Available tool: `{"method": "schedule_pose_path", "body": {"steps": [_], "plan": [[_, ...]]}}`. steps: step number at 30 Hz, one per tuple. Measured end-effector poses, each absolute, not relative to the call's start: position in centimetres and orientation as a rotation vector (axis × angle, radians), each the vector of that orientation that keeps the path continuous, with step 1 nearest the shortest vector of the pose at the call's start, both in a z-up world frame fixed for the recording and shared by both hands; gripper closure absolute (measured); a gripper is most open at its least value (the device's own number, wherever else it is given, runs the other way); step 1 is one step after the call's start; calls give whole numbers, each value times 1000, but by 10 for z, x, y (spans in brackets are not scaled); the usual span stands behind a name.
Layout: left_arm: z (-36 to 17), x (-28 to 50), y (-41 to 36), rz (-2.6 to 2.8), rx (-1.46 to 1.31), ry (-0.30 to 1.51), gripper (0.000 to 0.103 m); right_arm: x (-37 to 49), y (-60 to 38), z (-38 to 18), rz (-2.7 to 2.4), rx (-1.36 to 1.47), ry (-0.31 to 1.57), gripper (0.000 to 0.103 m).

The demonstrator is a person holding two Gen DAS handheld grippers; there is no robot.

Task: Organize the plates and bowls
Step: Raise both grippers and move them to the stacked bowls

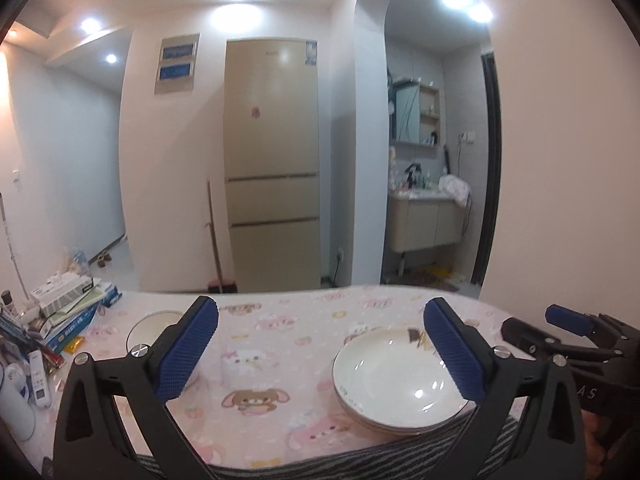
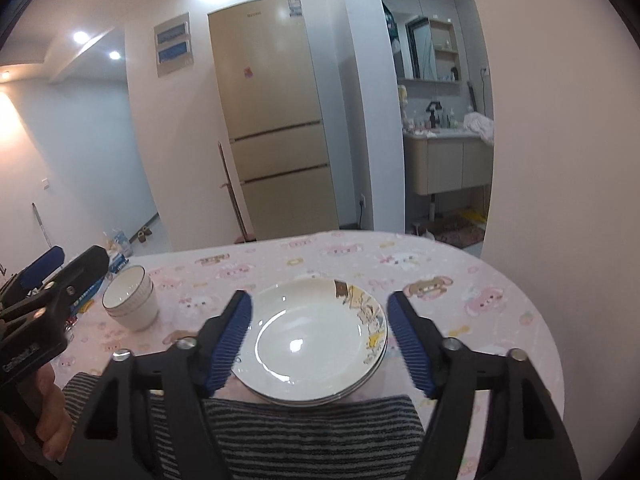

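Two stacked plates [image 2: 316,344], rims upward

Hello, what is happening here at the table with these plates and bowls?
A person holds a two-finger gripper in each hand over a table with a pink cloth. Both the left gripper and the right gripper are open and hold nothing. The plates sit stacked near the table's front edge, and the bowls sit stacked to their left. The tidying looks finished, or nearly so.
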State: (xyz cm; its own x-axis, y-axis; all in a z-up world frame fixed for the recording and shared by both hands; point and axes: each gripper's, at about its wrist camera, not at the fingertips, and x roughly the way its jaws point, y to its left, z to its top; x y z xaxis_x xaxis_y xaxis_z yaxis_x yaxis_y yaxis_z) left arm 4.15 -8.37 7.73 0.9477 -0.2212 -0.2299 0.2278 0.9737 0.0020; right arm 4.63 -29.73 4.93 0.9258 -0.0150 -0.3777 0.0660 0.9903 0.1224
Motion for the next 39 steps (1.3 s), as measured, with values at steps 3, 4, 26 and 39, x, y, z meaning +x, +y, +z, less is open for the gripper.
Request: {"method": "schedule_pose_path", "body": {"steps": [3, 4, 26, 39], "plan": [[81, 35, -81, -276, 24, 182, 0, 36, -295, 55, -78, 103, 303, 12], [81, 34, -80, -282, 26, 169, 0, 33, -294, 56, -87, 91, 282, 12], [38, 46, -52, -277, 61, 58, 0, 27, -282, 29, -65, 66, 149, 0], [110, 54, 43, 14, 5, -146, 0, 88, -183, 127, 160, 17, 16, 0]]}}
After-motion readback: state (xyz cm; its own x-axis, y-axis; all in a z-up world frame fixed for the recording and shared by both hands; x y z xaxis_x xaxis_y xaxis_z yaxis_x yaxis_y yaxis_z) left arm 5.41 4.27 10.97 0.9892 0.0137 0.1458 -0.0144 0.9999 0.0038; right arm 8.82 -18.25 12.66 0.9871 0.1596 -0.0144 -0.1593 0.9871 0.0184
